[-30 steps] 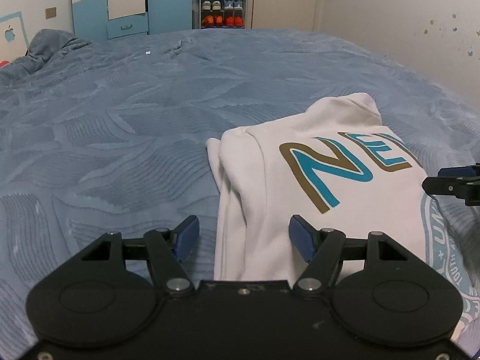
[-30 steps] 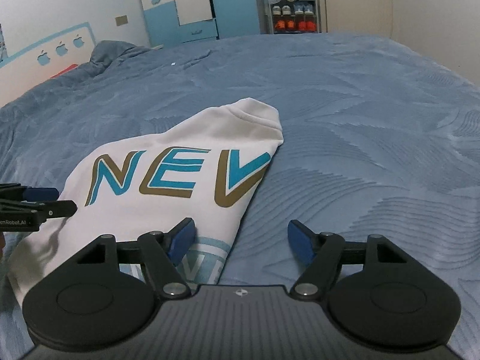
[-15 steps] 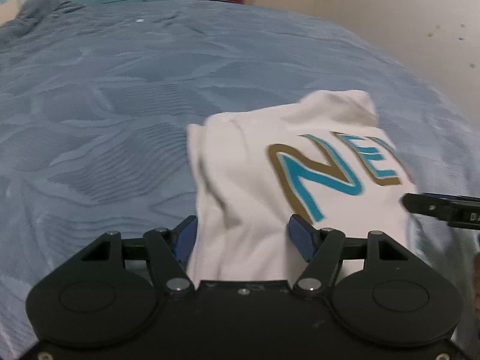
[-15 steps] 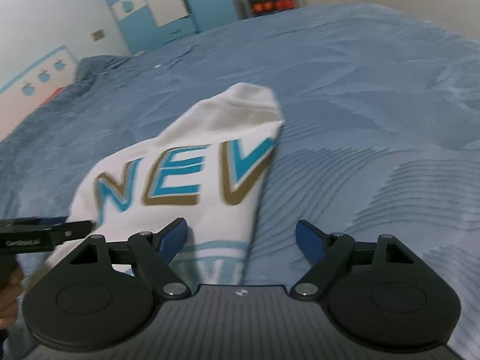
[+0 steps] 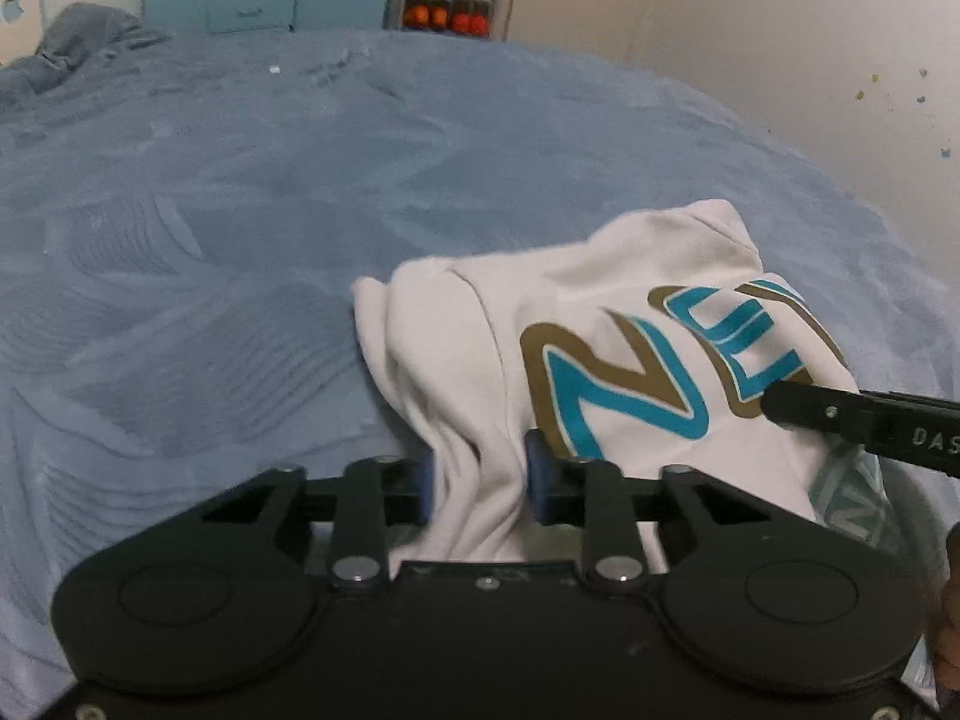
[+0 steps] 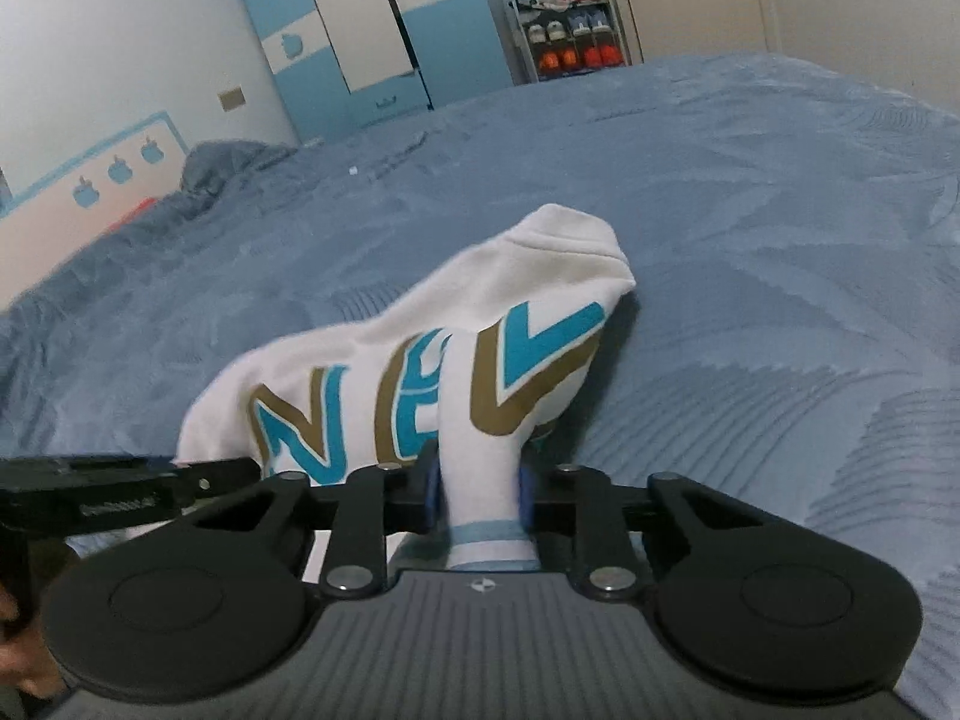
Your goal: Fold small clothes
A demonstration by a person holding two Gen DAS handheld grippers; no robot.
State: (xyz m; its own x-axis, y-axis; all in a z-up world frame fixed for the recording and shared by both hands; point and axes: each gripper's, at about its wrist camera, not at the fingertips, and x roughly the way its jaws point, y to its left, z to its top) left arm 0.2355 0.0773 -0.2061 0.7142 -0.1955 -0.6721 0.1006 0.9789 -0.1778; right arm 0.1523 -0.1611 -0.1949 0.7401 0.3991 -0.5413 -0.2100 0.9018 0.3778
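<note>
A: Left wrist view: the left gripper [image 5: 477, 483] pinches the white sweatshirt [image 5: 600, 324] at its near edge, over the bed [image 5: 240, 210]. Only a loose bunch sits between the fingers; it may slip.

B: Right wrist view: the right gripper [image 6: 477, 495] clamps the hem. Uneven lifting would skew the fold.
</note>
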